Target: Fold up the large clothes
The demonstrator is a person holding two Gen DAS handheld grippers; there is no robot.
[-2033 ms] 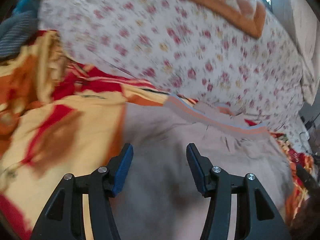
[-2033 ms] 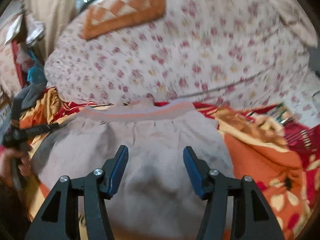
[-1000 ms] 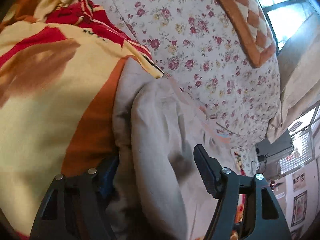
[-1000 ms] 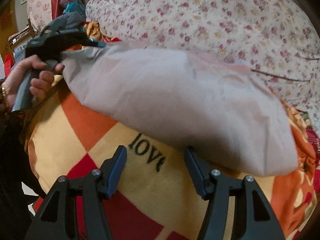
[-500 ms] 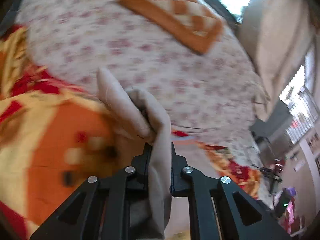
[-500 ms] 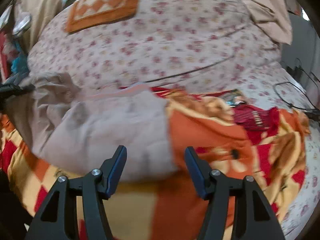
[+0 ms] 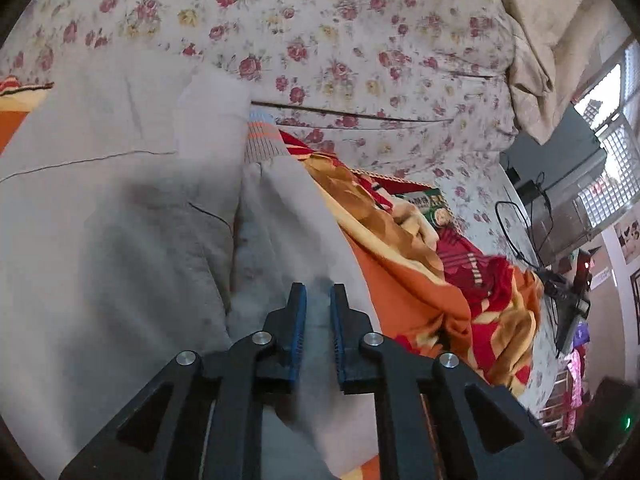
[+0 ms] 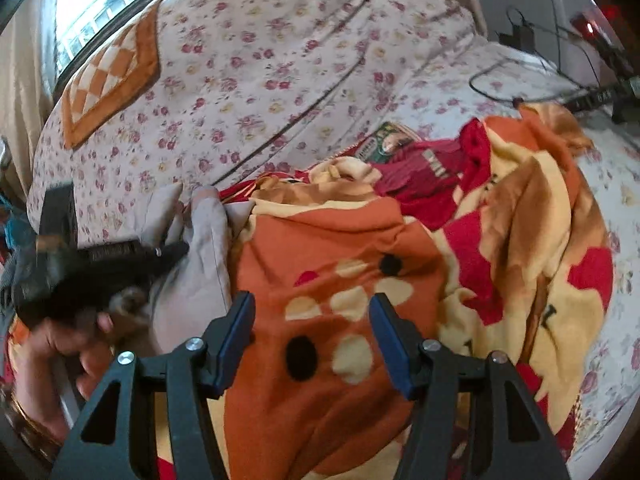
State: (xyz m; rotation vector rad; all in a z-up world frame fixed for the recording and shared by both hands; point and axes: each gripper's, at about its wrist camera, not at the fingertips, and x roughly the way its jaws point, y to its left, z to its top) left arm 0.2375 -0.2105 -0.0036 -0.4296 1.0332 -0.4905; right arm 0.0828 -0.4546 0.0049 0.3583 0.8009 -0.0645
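Left gripper (image 7: pixel 318 304) is low over the grey garment (image 7: pixel 120 240), pointing out across the bed toward the floral sheet (image 7: pixel 360 40). Its jaws are nearly together with a narrow gap; grey cloth sits in and behind that gap, but I can't tell whether it's actually pinched.

From the right wrist view, the left gripper (image 8: pixel 172 250) comes in from the left, roughly level, its tip buried in a bunched fold of the garment (image 8: pixel 200 248). The holding hand (image 8: pixel 60 344) is blurred below it.

Right gripper (image 8: pixel 310 336) hovers above the orange-red blanket (image 8: pixel 340 280), jaws wide apart, nothing between them, well clear of the garment.

The garment lies on the blanket at the near-left part of the bed. It is folded over itself: a crease runs away from the left gripper toward the ribbed, orange-striped waistband (image 7: pixel 262 140), so the long axis points at the floral sheet. The waistband end is farthest from the gripper.

A checkered orange pillow (image 8: pixel 112 76) rests at the head of the bed.
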